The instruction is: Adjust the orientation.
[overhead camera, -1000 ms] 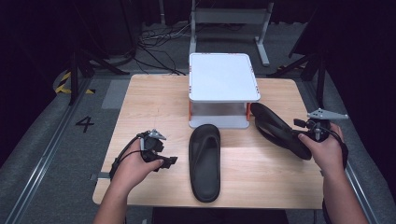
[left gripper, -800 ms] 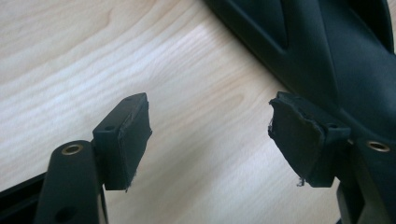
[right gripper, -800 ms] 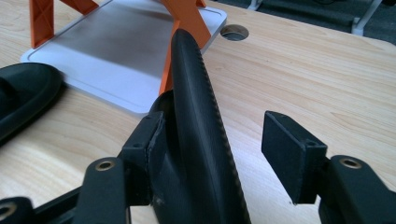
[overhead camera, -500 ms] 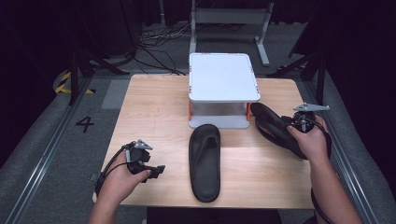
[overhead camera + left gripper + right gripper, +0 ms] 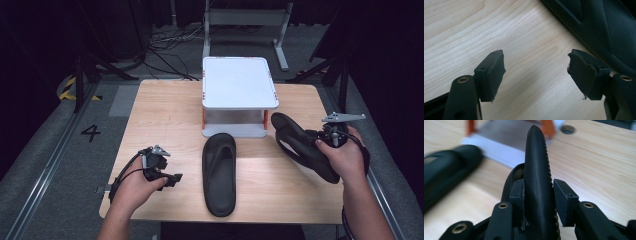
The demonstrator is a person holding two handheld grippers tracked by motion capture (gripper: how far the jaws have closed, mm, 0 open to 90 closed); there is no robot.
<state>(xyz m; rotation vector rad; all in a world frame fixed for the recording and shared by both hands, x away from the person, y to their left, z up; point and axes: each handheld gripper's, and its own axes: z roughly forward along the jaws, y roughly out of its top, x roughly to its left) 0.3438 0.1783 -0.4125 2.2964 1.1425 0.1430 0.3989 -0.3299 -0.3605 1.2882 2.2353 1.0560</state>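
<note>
Two grippers work over a wooden table (image 5: 165,115). The right gripper (image 5: 538,203) has its jaws closed on a black sandal (image 5: 537,180), one pad pressed against each side of the sole, which stands on edge between them with its ribbed rim running up toward the toe. In the high view that right gripper (image 5: 320,141) sits in the right hand (image 5: 344,159) by the table's right edge, and the held sandal (image 5: 300,145) slants from the hand toward the middle of the table, its far end close to the right leg of a white stand (image 5: 239,82). Whether the sandal touches the wood there I cannot tell.

The left gripper (image 5: 536,75) has its jaws spread wide apart with nothing between them, only bare wood grain below. Its pads (image 5: 495,72) are worn and frayed at the edges. In the high view the left gripper (image 5: 172,179) lies low in the left hand (image 5: 135,187) near the table's front left corner, its jaws pointing toward a second sandal (image 5: 219,172).

That second sandal lies flat, strap side up, lengthwise from just in front of the stand down to the front edge, near the middle of the table. The stand sits at the back centre, on orange legs (image 5: 204,120) with a white base rail (image 5: 232,132).
</note>
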